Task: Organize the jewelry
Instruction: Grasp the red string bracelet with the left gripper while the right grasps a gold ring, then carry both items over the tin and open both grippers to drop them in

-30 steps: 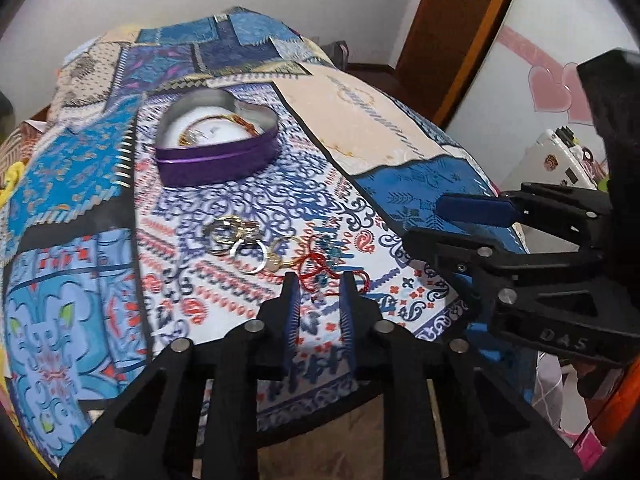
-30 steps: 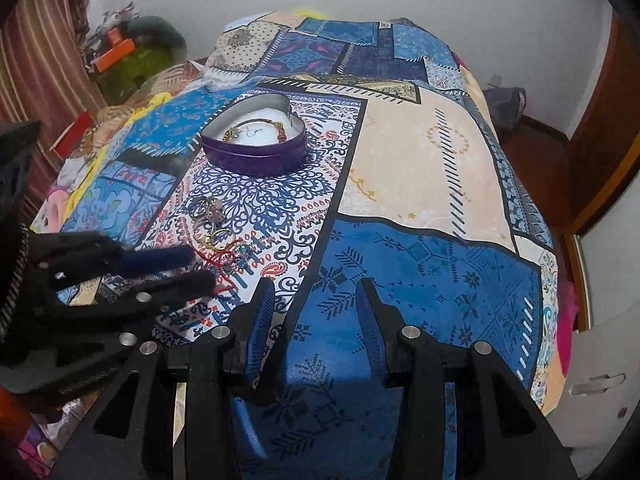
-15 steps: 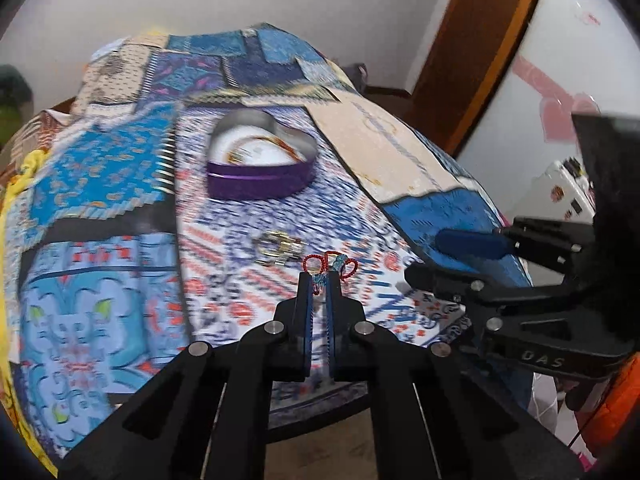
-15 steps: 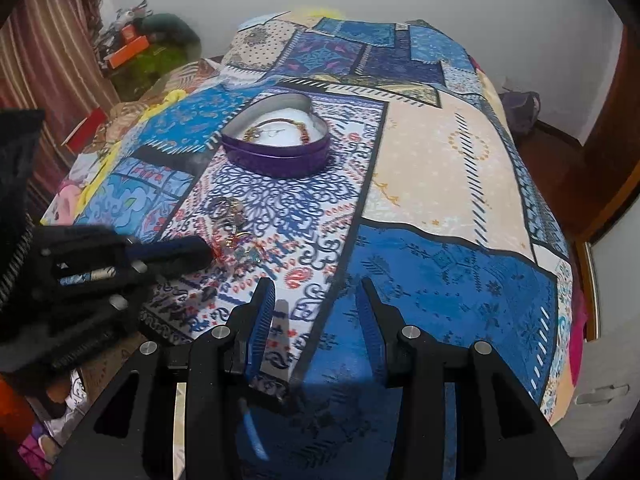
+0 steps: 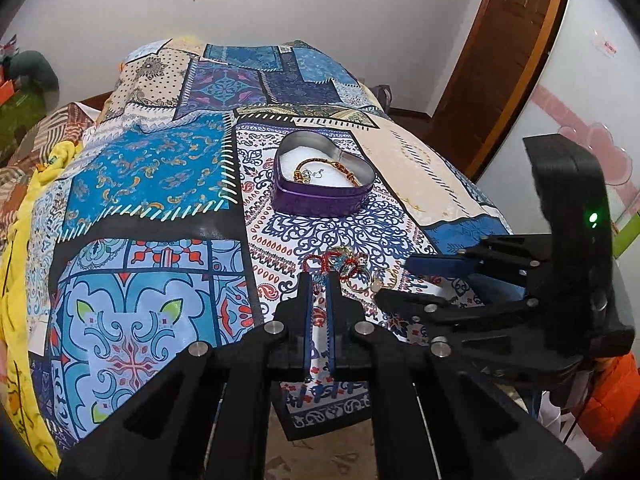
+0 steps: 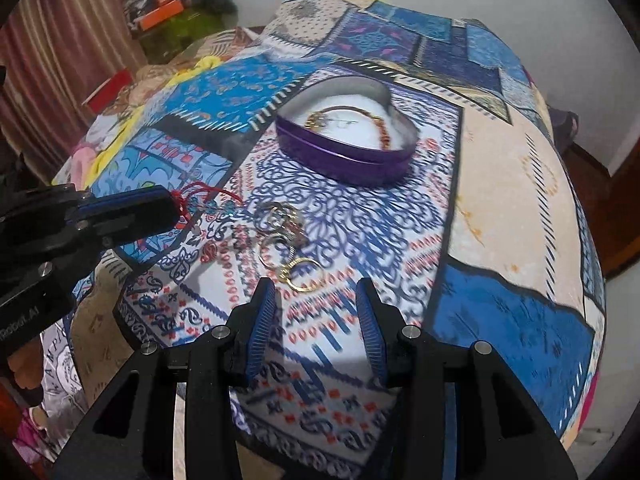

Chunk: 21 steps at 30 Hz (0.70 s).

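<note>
A purple heart-shaped tin (image 5: pixel 320 196) stands open on the patterned bedspread, with a gold and red bracelet (image 5: pixel 324 168) inside; it also shows in the right wrist view (image 6: pixel 344 160). My left gripper (image 5: pixel 319 280) is shut on a red and blue beaded cord bracelet (image 5: pixel 330 262), lifted just above the cloth; from the right wrist view the gripper (image 6: pixel 172 204) holds the cord (image 6: pixel 208 200). Several gold and silver rings (image 6: pixel 286 240) lie on the cloth. My right gripper (image 6: pixel 316 300) is open just in front of the rings.
The patchwork bedspread (image 5: pixel 152 184) covers a bed that drops off at the near edge. A wooden door (image 5: pixel 508 52) and a white cabinet stand at the right. Clutter and a curtain (image 6: pixel 52 48) are at the far left.
My left gripper closed on the red cord bracelet and lifted it off the pile of rings. My right gripper moved forward and left, up to the rings.
</note>
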Motion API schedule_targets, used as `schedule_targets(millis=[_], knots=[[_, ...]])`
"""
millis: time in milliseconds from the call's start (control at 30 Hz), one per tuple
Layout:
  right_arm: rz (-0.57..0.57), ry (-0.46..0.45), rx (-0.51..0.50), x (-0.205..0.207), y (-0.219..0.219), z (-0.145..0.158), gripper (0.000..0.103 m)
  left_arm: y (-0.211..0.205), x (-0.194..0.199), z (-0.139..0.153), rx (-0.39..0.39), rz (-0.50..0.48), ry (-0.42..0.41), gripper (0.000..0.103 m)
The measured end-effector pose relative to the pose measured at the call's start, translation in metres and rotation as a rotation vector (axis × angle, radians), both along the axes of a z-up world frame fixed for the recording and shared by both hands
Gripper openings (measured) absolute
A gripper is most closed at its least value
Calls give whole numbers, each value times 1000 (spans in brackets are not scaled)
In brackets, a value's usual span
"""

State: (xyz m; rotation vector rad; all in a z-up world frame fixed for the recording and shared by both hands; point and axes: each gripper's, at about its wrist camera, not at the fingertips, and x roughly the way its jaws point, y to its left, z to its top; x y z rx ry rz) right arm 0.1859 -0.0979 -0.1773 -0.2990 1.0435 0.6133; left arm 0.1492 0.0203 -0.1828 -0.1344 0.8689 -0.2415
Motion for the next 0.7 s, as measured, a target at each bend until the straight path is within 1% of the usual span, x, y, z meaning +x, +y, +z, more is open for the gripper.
schedule_targets(millis=[200, 233, 267, 433, 700], knots=[[28, -23, -9, 0, 5, -3, 38, 3, 1, 0, -18, 5, 3, 4], [30, -25, -5, -1, 4, -3, 33, 3, 0, 1, -19, 6, 2, 4], [31, -23, -2, 0, 3, -3, 23, 3, 0, 2, -19, 6, 1, 4], [10, 2, 40, 3, -2, -2, 23, 4, -3, 7, -15, 9, -6, 4], [-44, -12, 62, 5, -11, 9, 23, 9, -4, 20, -12, 24, -32, 4]])
